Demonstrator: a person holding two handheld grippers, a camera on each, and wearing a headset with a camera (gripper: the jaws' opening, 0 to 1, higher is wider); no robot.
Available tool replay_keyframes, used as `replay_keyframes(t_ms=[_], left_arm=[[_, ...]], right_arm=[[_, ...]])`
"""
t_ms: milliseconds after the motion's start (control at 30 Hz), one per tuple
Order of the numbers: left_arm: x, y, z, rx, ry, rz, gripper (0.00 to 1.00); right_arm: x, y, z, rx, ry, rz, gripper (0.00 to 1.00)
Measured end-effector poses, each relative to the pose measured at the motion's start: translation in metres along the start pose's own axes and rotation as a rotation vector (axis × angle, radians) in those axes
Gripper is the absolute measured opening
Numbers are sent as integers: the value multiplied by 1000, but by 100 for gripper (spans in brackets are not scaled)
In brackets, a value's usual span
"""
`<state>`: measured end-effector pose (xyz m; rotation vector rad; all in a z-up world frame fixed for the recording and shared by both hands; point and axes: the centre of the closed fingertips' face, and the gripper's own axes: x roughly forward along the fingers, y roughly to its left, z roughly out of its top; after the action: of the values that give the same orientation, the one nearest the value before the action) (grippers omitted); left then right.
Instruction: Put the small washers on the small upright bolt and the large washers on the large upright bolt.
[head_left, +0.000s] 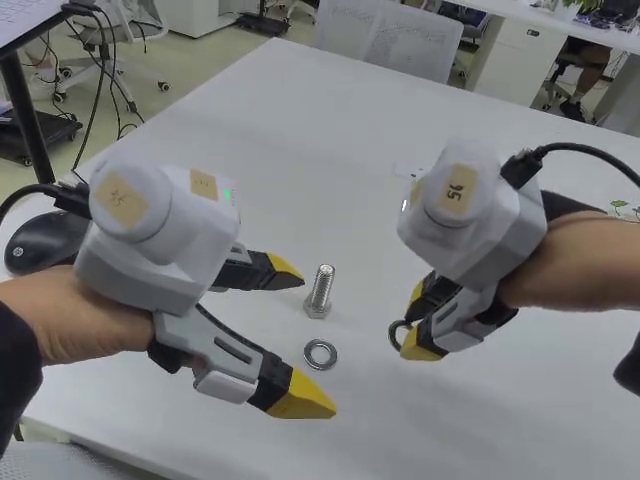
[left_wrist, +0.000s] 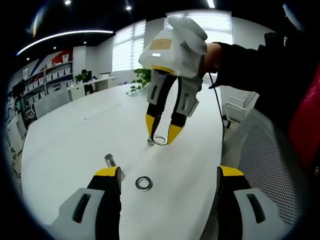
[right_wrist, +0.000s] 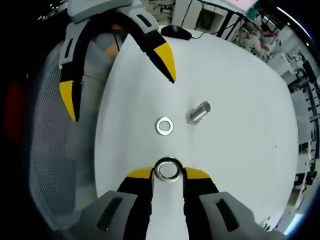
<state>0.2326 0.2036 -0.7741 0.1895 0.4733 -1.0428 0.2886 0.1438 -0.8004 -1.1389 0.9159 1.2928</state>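
**On the white workbench: one washer gripped, one lying by the upright bolt**

Near the middle of the workbench (head_left: 330, 150), the upright bolt (head_left: 320, 290) is stood on its hexagonal head with the threaded shank pointing up. A loose washer (head_left: 320, 353) is laid flat on the bare surface just on the person's side of the bolt, near it but apart from it.

The left gripper (head_left: 292, 334) is held to the left of the bolt. Its jaws are spread wide and nothing is held between them. One yellow tip is shown close to the bolt's shank without touching it. The other tip is placed nearer the person than the loose washer. In the left gripper view, the bolt (left_wrist: 111, 161) is seen just beside the left-hand jaw, and the loose washer (left_wrist: 144, 183) lies between the two jaws.

The right gripper (head_left: 412, 322) is held to the right of the bolt and angled down toward the surface. Its jaws are closed on the held washer (head_left: 399, 335), which is pinched by its rim between the yellow tips. In the right gripper view, the held washer (right_wrist: 168, 170) is shown at the tips, with the loose washer beyond it and the bolt further off. Whether the held washer touches the workbench cannot be told.

A dark computer mouse (head_left: 40, 242) is seen well to the left of the bolt, at the workbench edge.
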Motion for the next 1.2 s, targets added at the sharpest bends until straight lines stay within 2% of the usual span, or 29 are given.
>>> replay_keyframes(t_ms=[333,667,767,1067,1200], left_arm=[[-2,4,4,-4,-18,21,78],[-6,9,8,-14,-40,47,78],[-7,10,9,-16,-46,52,78],[-11,12,11,-25,-64,69,78],[-13,13,12,-28,-72,76,78]], right_arm=[[-10,-13,13,-33,-10,-28,24],[-20,-29,38,-80,-28,-48,24],[-19,-32,42,-93,-27,-49,24],[-18,-42,70,-137,-45,-43,24],[-14,-43,77,-156,-41,-33,24]])
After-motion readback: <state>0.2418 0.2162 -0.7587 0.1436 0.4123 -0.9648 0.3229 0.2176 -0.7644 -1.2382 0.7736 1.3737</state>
